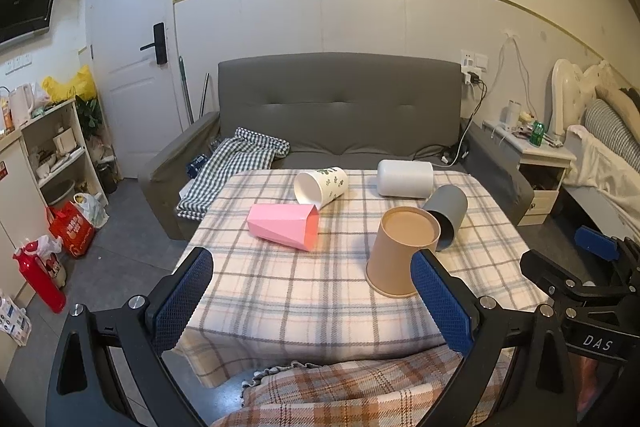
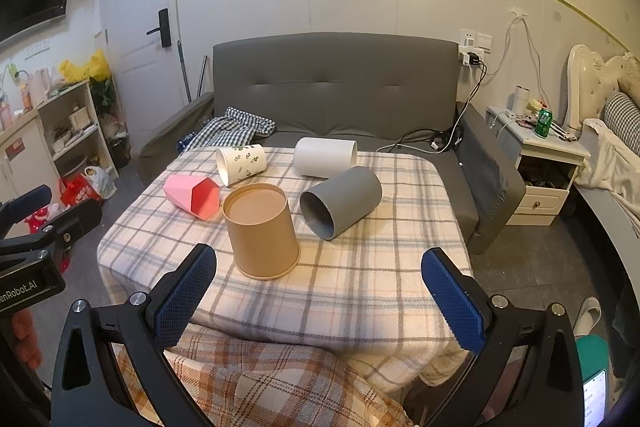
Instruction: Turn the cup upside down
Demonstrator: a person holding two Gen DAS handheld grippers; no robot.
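Note:
Several cups are on a plaid-covered table. A tan cup stands upside down, base up. A pink cup, a white leaf-print cup, a plain white cup and a grey cup lie on their sides. My left gripper is open and empty over the table's near edge, the tan cup just beyond its right finger. My right gripper is open and empty, near the table's front.
A grey sofa with a checked cloth stands behind the table. A shelf unit and red bags are at left. A nightstand and bed are at right. A plaid blanket lies below the grippers.

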